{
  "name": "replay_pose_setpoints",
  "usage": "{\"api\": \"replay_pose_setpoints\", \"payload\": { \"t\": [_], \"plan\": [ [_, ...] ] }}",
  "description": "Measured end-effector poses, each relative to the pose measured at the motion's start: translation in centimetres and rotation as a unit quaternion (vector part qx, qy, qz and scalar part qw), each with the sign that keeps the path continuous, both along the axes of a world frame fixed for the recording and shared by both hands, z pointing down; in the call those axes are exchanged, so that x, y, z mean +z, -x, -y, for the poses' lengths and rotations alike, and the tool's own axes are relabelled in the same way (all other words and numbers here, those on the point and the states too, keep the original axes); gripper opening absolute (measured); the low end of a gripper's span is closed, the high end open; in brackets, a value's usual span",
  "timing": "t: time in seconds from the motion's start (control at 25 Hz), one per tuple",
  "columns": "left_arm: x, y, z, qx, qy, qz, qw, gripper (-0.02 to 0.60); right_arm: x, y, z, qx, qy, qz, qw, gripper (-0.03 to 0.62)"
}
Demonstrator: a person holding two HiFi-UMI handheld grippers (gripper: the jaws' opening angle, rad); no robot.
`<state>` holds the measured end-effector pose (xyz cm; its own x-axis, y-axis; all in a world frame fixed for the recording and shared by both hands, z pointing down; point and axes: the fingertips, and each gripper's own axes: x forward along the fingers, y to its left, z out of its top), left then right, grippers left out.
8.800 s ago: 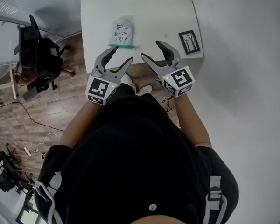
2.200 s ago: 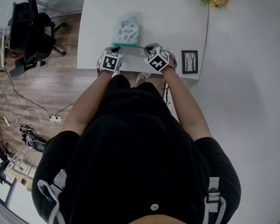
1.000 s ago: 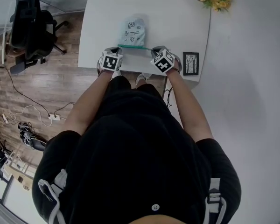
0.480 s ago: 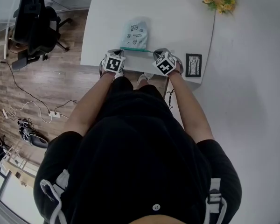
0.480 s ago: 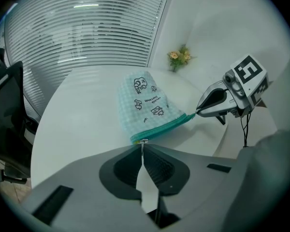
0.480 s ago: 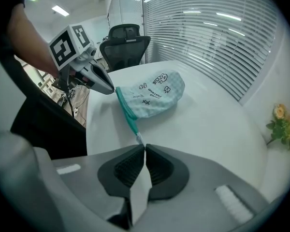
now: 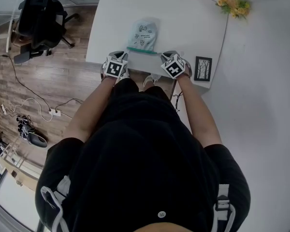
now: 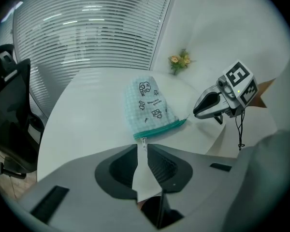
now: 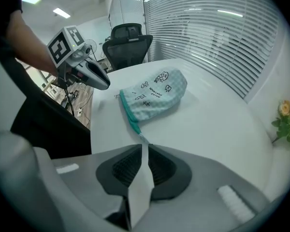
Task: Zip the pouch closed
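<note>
A pale blue checked pouch (image 7: 144, 34) with cartoon prints lies flat on the white table (image 7: 193, 28), its teal zip (image 7: 141, 50) along the near edge. My left gripper (image 7: 119, 56) is at the zip's left end. Its jaws are opening to a narrow gap (image 8: 141, 147), and the metal zip pull (image 8: 144, 140) lies just ahead of the tips, free of the pads. My right gripper (image 7: 167, 55) is at the zip's right end, also opening (image 9: 142, 148). The zip's end tab (image 9: 141, 138) reaches its tips with no pad pressing on it.
A small black picture frame (image 7: 202, 68) lies at the table's right near corner. Yellow flowers (image 7: 233, 5) stand at the far right. An office chair (image 7: 38, 8) is off the table's left side. The near table edge runs right under both grippers.
Both grippers, wide open in front of the table at first, came down onto the zip's ends. In the last half second the left one drew slightly back from the pouch.
</note>
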<state>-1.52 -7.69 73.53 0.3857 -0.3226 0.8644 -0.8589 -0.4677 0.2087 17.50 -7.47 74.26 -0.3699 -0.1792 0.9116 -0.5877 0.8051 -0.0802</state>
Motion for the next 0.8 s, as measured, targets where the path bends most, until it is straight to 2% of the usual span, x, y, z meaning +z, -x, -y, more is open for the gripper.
{"api": "replay_pose_setpoints", "payload": {
  "t": [0.2, 0.44, 0.6, 0.8],
  "plan": [
    [-3.6, 1.1, 0.8, -0.025, -0.059, -0.057, 0.9963, 0.087, -2.1, 0.7, 0.2, 0.012, -0.011, 0.034, 0.999, 0.055],
    [-9.4, 0.3, 2.1, -0.005, -0.131, -0.101, 0.9863, 0.087, -7.0, 1.6, 1.1, 0.037, -0.043, 0.104, 0.993, 0.058],
    [-14.1, -0.8, 3.4, 0.014, -0.18, -0.127, 0.9753, 0.087, -11.7, 2.1, 2.7, 0.056, -0.086, 0.167, 0.981, 0.058],
    [-19.5, -2.3, 5.4, 0.035, -0.241, -0.151, 0.9581, 0.087, -18.5, 2.3, 4.6, 0.08, -0.156, 0.241, 0.955, 0.058]
  ]
}}
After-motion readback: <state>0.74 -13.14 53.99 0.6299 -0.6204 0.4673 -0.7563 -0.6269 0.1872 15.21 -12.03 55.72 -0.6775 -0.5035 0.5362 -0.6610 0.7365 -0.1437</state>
